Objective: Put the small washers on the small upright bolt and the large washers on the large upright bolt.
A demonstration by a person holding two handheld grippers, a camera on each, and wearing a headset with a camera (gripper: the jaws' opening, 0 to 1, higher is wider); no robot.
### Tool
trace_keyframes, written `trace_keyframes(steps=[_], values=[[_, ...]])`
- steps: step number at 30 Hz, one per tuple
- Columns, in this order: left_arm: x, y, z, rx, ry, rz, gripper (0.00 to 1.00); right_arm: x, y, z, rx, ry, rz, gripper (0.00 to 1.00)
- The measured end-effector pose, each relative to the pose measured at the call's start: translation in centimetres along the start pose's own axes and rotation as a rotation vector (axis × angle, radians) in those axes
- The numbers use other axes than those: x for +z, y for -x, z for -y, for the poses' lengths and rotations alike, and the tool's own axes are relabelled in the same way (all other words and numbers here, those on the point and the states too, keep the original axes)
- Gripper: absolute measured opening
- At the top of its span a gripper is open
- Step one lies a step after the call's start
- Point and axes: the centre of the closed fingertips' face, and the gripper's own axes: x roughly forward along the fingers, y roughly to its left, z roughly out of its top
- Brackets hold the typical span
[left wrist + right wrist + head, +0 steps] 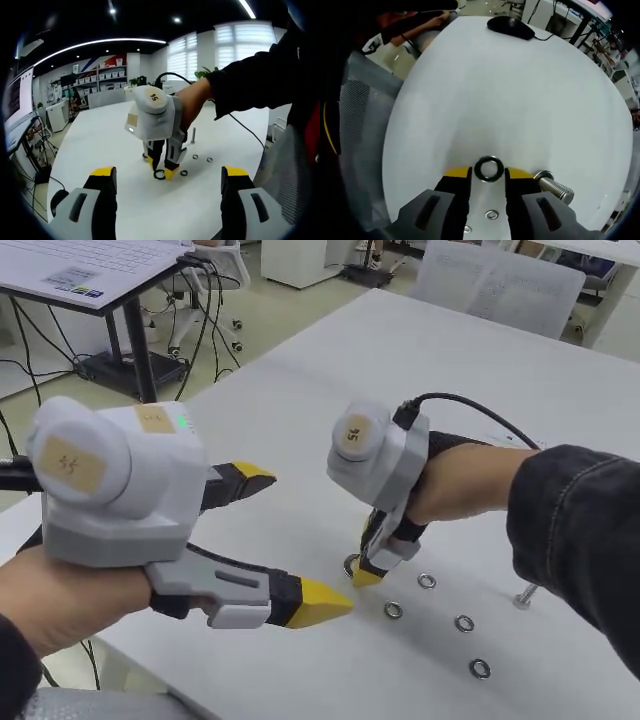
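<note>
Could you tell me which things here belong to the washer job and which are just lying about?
Job: large washer between the right gripper's jaws; loose washers on the table; upright bolt.
Lying about: black mouse; laptop on the side desk.

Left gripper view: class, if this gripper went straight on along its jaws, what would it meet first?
Most likely the right gripper, which hangs dead ahead between the open jaws, tips down at a washer on the white table. Depth is unclear, so how soon is hard to judge.
</note>
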Motion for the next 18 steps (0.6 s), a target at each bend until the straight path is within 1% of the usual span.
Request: trace_keyframes(steps=[3, 11, 18], values=[[-0.07, -0.05, 0.01, -0.002, 0.003, -0.001, 0.86, 0.06, -0.04, -0.21, 0.000, 0.007, -0.007, 0.25], [-0.04, -0.14, 0.15, -0.009, 0.003, -0.002, 0.86, 0.07, -0.01, -0.15, -0.004, -0.002, -0.006, 0.23], [-0.09, -0.20, 0.18, -0.011, 0.000, -0.005, 0.85, 0.15, 0.14, 0.02, -0.015, 0.021, -0.008, 0.23]])
